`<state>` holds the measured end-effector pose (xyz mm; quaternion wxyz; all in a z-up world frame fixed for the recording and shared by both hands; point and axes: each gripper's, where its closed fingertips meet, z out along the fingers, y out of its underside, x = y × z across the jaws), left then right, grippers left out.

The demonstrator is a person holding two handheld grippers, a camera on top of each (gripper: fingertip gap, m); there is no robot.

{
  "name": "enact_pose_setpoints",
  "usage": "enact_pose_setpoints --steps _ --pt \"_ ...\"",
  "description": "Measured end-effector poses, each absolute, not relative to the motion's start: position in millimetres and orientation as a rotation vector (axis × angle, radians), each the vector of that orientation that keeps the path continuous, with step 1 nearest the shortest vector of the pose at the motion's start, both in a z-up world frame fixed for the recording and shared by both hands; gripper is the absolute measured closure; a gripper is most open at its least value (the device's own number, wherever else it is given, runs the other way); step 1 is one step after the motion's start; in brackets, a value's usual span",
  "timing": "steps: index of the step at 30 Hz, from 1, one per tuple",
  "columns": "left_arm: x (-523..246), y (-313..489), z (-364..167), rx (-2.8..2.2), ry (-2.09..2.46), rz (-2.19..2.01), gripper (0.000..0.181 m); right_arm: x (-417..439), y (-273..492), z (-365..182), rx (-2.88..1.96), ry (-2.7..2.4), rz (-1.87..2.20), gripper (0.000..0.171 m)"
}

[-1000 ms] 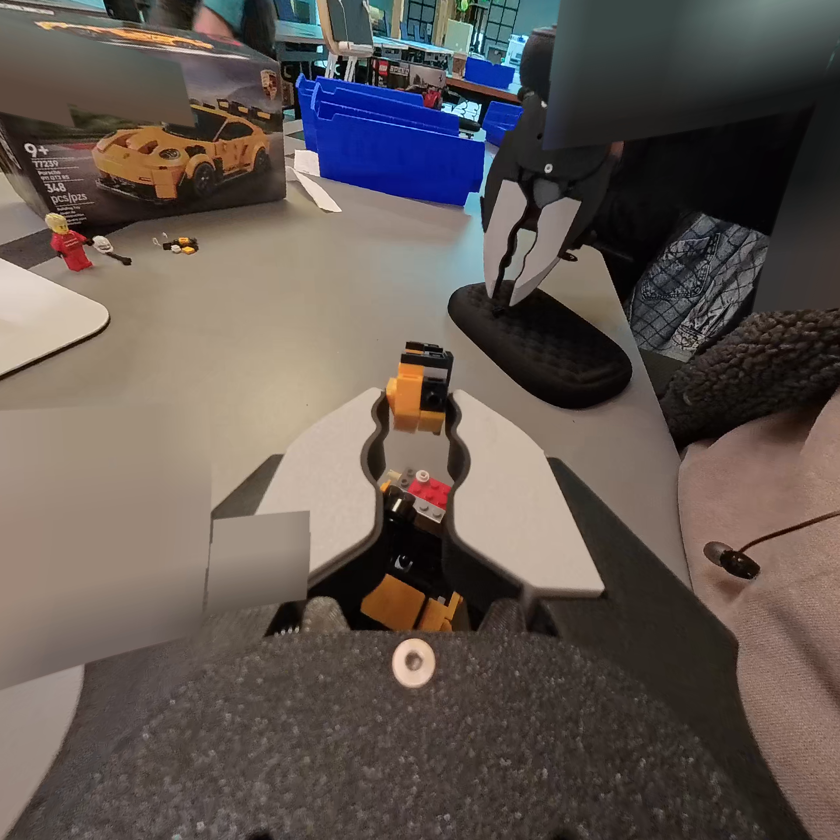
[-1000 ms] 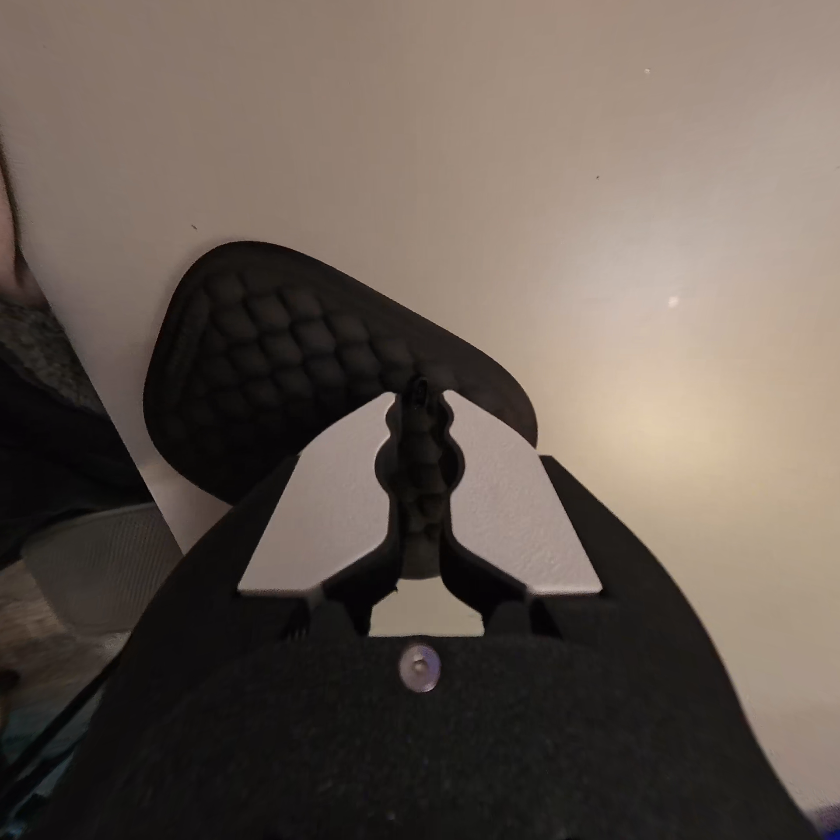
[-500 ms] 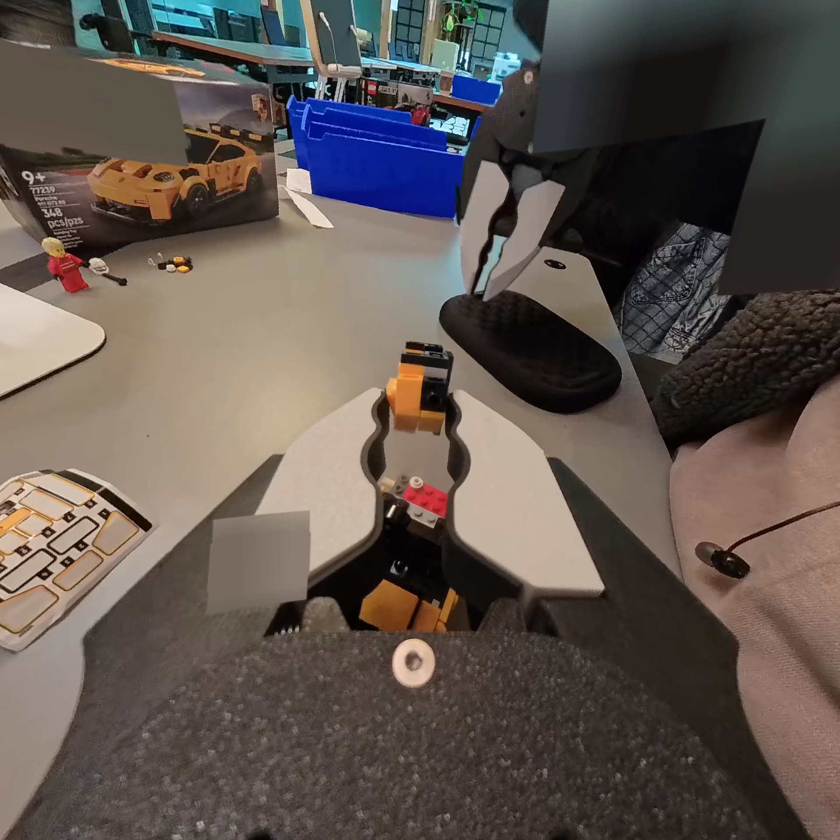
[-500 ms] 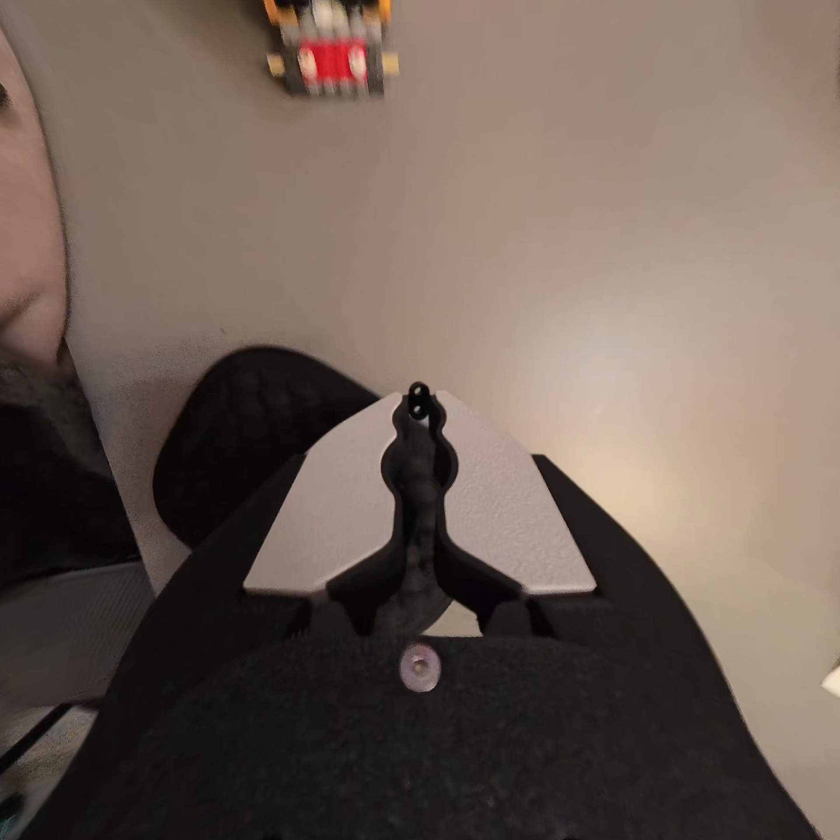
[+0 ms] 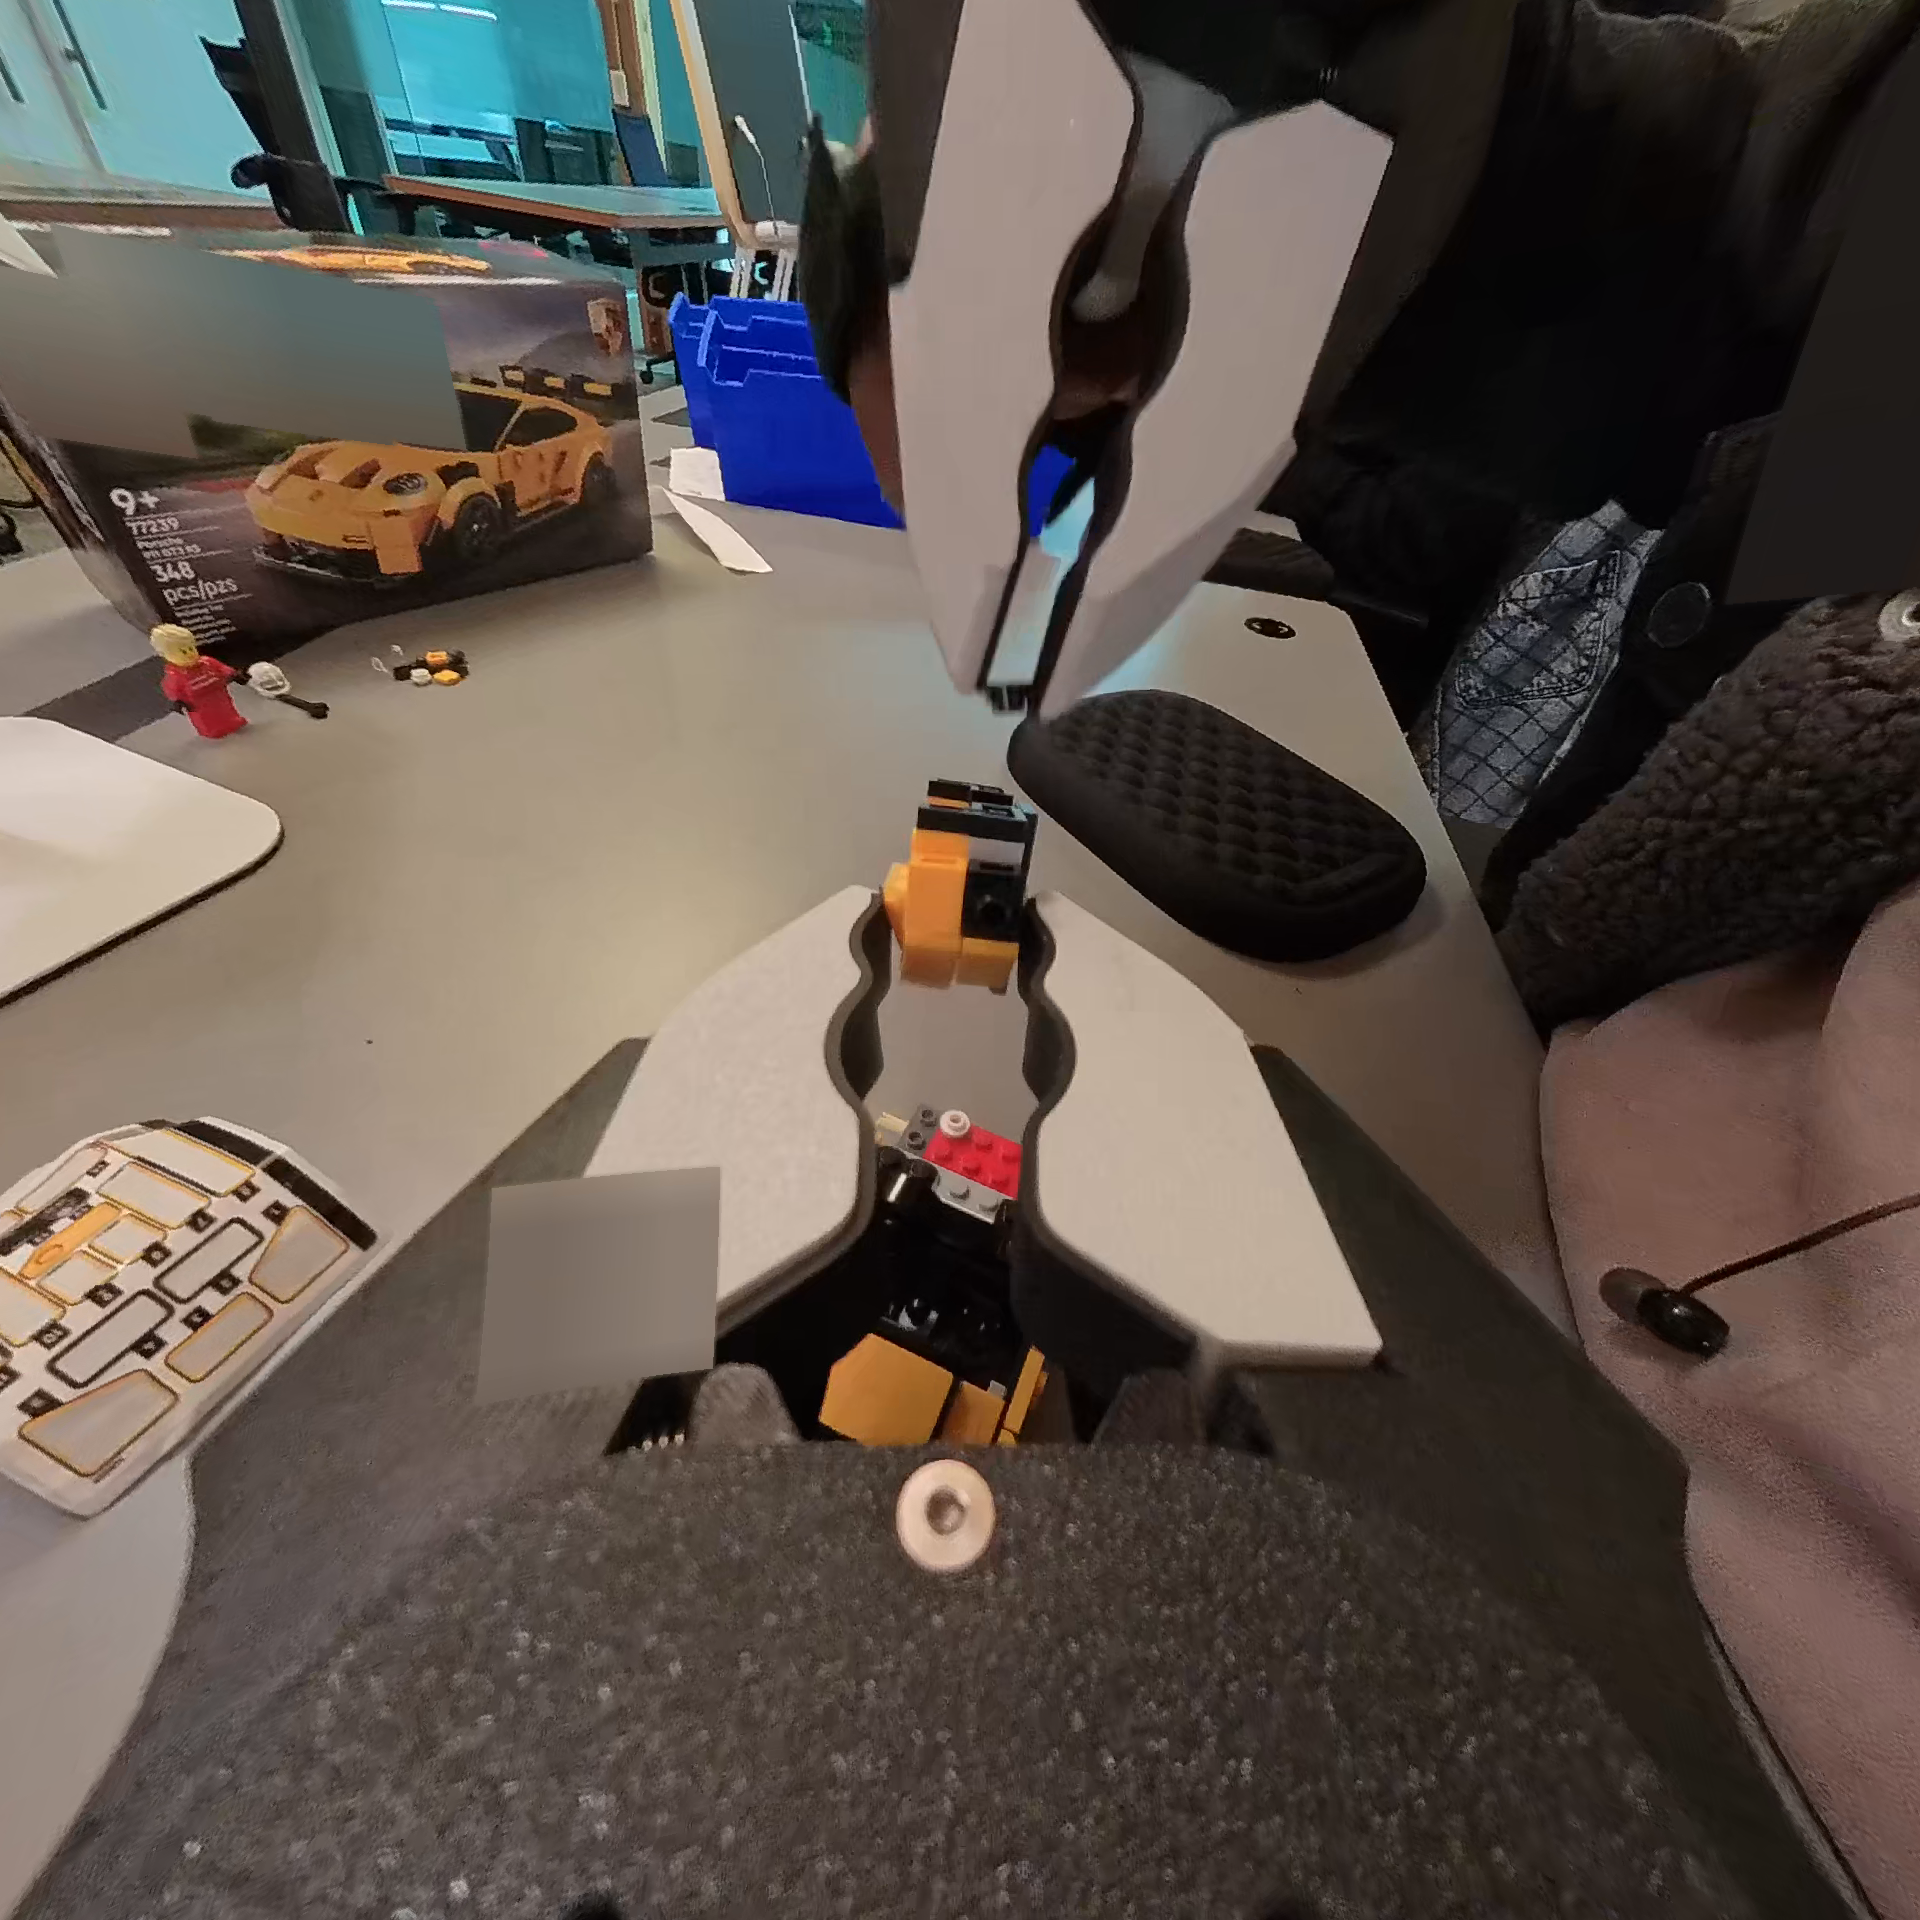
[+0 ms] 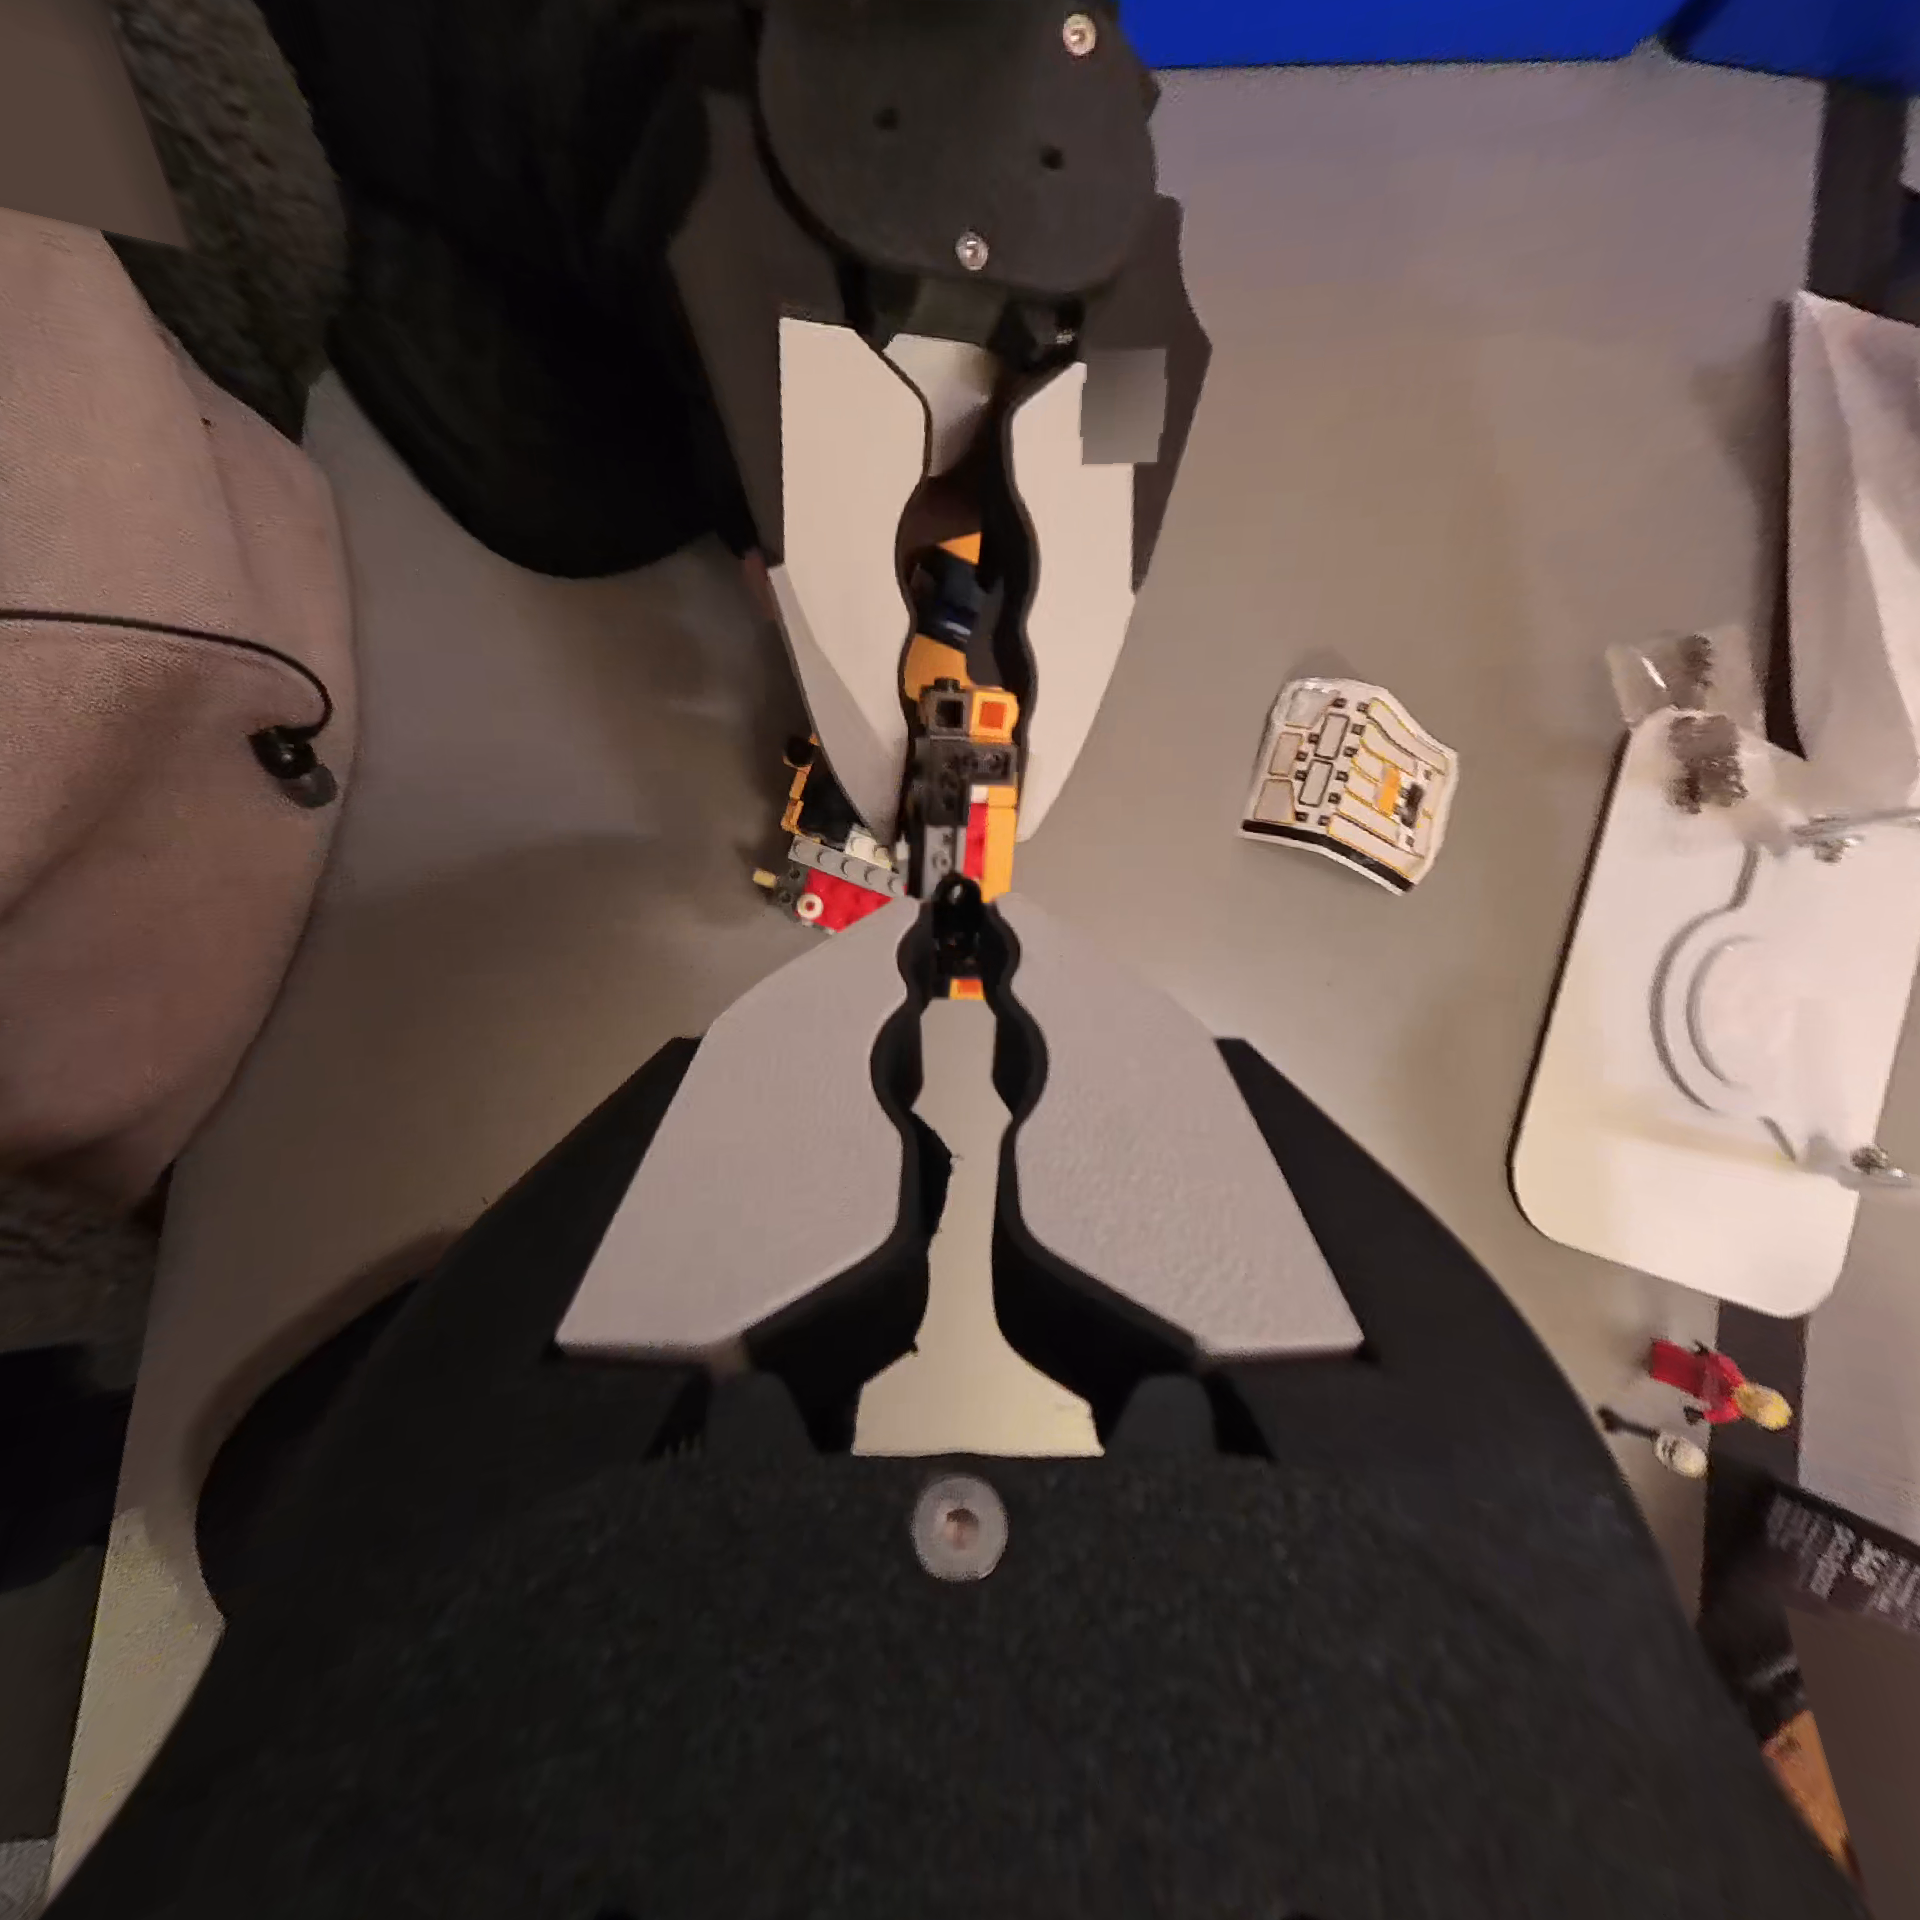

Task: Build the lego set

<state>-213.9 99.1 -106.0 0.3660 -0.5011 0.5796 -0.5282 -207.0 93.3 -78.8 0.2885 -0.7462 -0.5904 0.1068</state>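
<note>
My left gripper (image 5: 956,906) is shut on a partly built orange and black lego car (image 5: 938,883), nose up between its tips. The car's red and grey section (image 5: 971,1151) shows lower between the fingers. My right gripper (image 6: 954,906) is shut on a small black lego piece (image 6: 954,923). It holds the piece just above the car (image 6: 961,732), almost touching it, tip to tip with the left gripper (image 6: 956,831). In the left wrist view the right gripper (image 5: 1010,698) hangs point down just over the car's top.
On the grey table are the lego box (image 5: 332,457), a red minifigure (image 5: 203,691), small loose parts (image 5: 431,665), a sticker sheet (image 6: 1351,800), a white tray (image 6: 1704,1039), a black padded rest (image 5: 1216,821) and blue bins (image 5: 779,426). A person's pink sleeve (image 5: 1714,1195) is at the right. Left and right tips are no more than a few centimetres apart.
My right gripper has lifted off the black padded rest with the small black piece and come over to just above the car. My left gripper has kept its hold, nearly still.
</note>
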Motion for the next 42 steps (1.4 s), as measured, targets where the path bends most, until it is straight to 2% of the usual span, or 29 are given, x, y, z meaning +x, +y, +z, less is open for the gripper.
enact_pose_setpoints --steps 15,29,42 --pt "-215 101 -98 -1.253 1.452 -1.349 0.158 -219 92 -81 -2.031 -1.63 0.316 0.163" --pt "-218 103 -88 -1.231 1.398 -1.384 0.158 -223 90 -66 -1.984 -1.636 0.326 0.155" --pt "-219 113 -83 -1.319 1.298 -1.443 0.158 -230 99 -65 -1.863 -1.51 0.153 0.159"
